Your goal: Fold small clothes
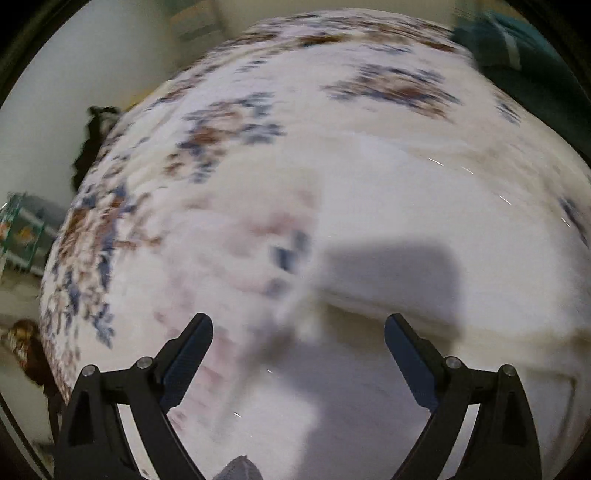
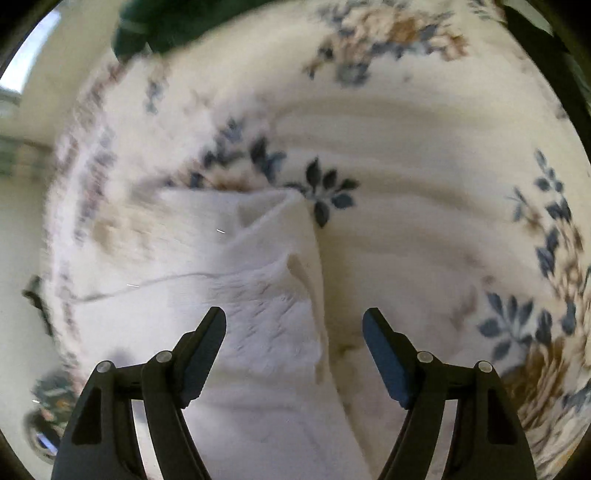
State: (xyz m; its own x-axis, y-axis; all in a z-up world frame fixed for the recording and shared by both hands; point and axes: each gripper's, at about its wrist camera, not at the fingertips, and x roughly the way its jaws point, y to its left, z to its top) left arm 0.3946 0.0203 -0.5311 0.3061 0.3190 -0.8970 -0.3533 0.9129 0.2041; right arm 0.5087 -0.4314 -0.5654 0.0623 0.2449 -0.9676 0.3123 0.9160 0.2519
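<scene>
A white garment [image 2: 258, 302] lies on a cream bedspread [image 2: 424, 206] with blue and brown flowers. In the right wrist view it shows a folded edge running down its right side and a creased corner at the top. My right gripper [image 2: 294, 325] is open and empty, just above the garment's right edge. In the left wrist view the picture is blurred; the white garment [image 1: 388, 229] fills the middle and right. My left gripper [image 1: 298, 328] is open and empty above it, and its shadow falls on the cloth.
A dark green cloth [image 1: 524, 55] lies at the far right of the bed, and it also shows at the top left of the right wrist view [image 2: 155, 26]. The bed's left edge [image 1: 74, 229] drops to a floor with dark objects [image 1: 92, 140].
</scene>
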